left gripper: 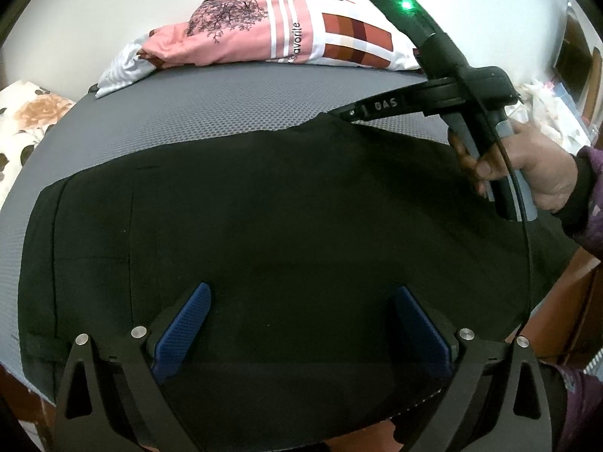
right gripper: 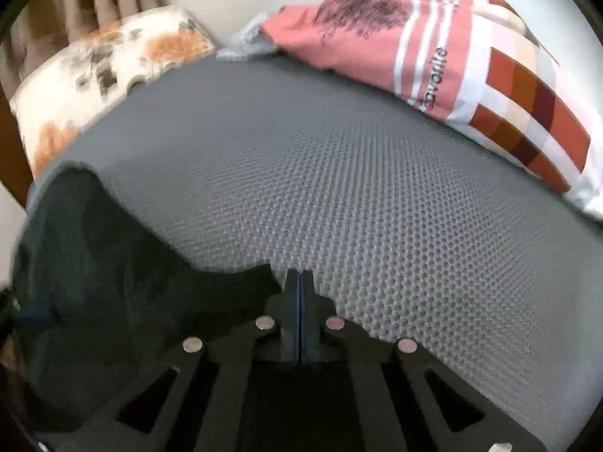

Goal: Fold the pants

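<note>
**Black pants spread on grey mat, right tool pinching the far edge**

At far left a floral pillow (left gripper: pixel 26 113) lies beside the grey mat (left gripper: pixel 226 105) with a honeycomb texture. The black pants (left gripper: pixel 264 226) lie spread flat over the mat's near part, their waistband end with a belt loop toward the left. The left tool (left gripper: pixel 301 324) hovers low over the near part of the pants, its blue pads wide apart, holding nothing. Behind, at the mat's far side, a pink and checked pillow (left gripper: pixel 301 34) rests against the wall. At right, the right tool (left gripper: pixel 345 112), held by the right hand (left gripper: pixel 527 173), meets the far edge of the pants. In its own view, the right tool (right gripper: pixel 300 282) has its pads pressed together, with the pants' edge (right gripper: pixel 150 263) caught between them.
</note>
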A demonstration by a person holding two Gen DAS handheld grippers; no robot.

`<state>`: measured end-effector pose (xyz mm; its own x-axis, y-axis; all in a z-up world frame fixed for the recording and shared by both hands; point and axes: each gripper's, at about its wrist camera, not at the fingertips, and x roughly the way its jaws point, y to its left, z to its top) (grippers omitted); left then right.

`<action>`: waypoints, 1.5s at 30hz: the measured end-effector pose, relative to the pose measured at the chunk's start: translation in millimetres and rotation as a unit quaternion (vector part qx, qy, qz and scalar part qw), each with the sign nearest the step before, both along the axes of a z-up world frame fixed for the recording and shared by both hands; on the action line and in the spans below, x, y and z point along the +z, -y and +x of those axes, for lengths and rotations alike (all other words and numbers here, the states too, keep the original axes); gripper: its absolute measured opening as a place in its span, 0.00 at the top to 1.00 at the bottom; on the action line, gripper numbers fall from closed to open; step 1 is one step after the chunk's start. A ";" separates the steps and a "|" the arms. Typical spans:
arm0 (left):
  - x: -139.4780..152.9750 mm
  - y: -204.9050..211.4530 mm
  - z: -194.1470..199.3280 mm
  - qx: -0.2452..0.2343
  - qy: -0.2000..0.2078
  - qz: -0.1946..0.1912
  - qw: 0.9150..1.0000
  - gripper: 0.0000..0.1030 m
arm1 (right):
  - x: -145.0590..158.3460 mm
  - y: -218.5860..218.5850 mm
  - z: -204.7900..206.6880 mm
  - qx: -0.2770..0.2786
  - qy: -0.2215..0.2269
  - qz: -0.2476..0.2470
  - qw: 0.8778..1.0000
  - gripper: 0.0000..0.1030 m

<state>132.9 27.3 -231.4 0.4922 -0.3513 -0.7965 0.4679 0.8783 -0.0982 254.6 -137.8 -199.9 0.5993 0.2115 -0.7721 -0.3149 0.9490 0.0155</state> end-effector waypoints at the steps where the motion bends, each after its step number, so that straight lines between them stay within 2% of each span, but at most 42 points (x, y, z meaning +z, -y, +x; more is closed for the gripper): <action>1: -0.1 0.2 -0.2 0.000 0.000 -0.001 1.000 0.05 | 0.6 4.2 -0.5 0.000 -0.002 0.015 1.000 1.00; 6: -0.6 2.5 -0.8 0.000 0.000 0.000 1.000 0.04 | 14.1 39.5 -3.1 -0.029 -0.004 0.122 0.992 1.00; 7: -0.8 3.3 -1.1 0.000 0.001 0.003 1.000 0.04 | 21.4 43.4 -6.4 -0.026 0.004 0.142 0.990 0.97; 8: -1.0 3.3 -1.8 0.000 0.001 0.004 1.000 0.04 | 29.9 41.5 -10.4 -0.014 0.015 0.140 0.990 0.93; 10: -1.2 3.2 -1.9 0.001 0.000 0.002 1.000 0.04 | 35.0 29.2 -11.4 0.024 0.006 0.137 0.990 0.94; 13: -1.5 3.6 -2.1 0.000 0.001 0.006 1.000 0.04 | 19.5 10.8 -0.1 0.041 -0.047 0.109 0.992 0.97; 14: -1.9 4.7 -2.6 0.000 0.002 0.009 1.000 0.04 | 13.6 10.2 2.0 0.033 -0.053 0.096 0.993 1.00; 16: -2.8 6.0 -3.0 -0.002 0.004 0.016 1.000 0.04 | 13.9 25.8 0.8 0.004 -0.060 0.116 0.991 1.00; 17: -3.2 6.2 -3.2 -0.002 0.004 0.018 1.000 0.04 | 17.6 40.8 -3.5 -0.022 -0.061 0.134 0.989 0.95; 18: -3.6 7.4 -3.4 -0.003 0.005 0.021 1.000 0.04 | 20.3 53.9 -12.3 -0.036 -0.060 0.155 0.985 0.92; 21: -4.1 8.0 -3.5 -0.005 0.006 0.027 1.000 0.04 | 27.1 99.1 -60.0 -0.055 -0.064 0.241 0.967 0.92; 23: -4.6 8.8 -3.3 -0.006 0.006 0.029 1.000 0.03 | 26.8 121.6 -102.7 -0.061 -0.059 0.270 0.959 0.92; 25: -4.5 8.6 -3.2 -0.005 0.006 0.029 1.000 0.03 | 25.2 142.4 -155.9 -0.074 -0.048 0.275 0.957 0.92; 29: -4.5 8.5 -4.7 -0.004 0.007 0.031 0.999 0.03 | 1.3 161.8 -257.6 -0.121 -0.039 0.222 0.967 0.92; 32: -4.6 9.4 -4.7 -0.002 0.008 0.034 0.999 0.03 | -6.2 156.2 -303.5 -0.140 -0.018 0.164 0.976 0.92; 35: -4.7 10.5 -4.4 0.000 0.006 0.033 0.999 0.02 | -5.9 140.3 -321.6 -0.134 0.026 0.099 0.986 0.92; 38: -5.4 12.7 -4.4 0.002 0.007 0.040 0.999 0.01 | -6.7 125.6 -323.8 -0.120 0.050 0.045 0.991 0.92; 43: -5.7 12.8 -5.0 0.003 0.007 0.041 0.999 0.01 | -13.6 109.1 -315.7 -0.087 0.056 -0.016 0.995 0.91; 44: -5.7 12.3 -4.9 0.003 0.007 0.042 0.999 0.01 | -14.5 105.7 -315.8 -0.080 0.060 -0.031 0.994 0.89; 45: -5.7 12.1 -4.8 0.002 0.007 0.041 0.999 0.01 | -15.2 103.3 -318.0 -0.075 0.064 -0.038 0.994 0.78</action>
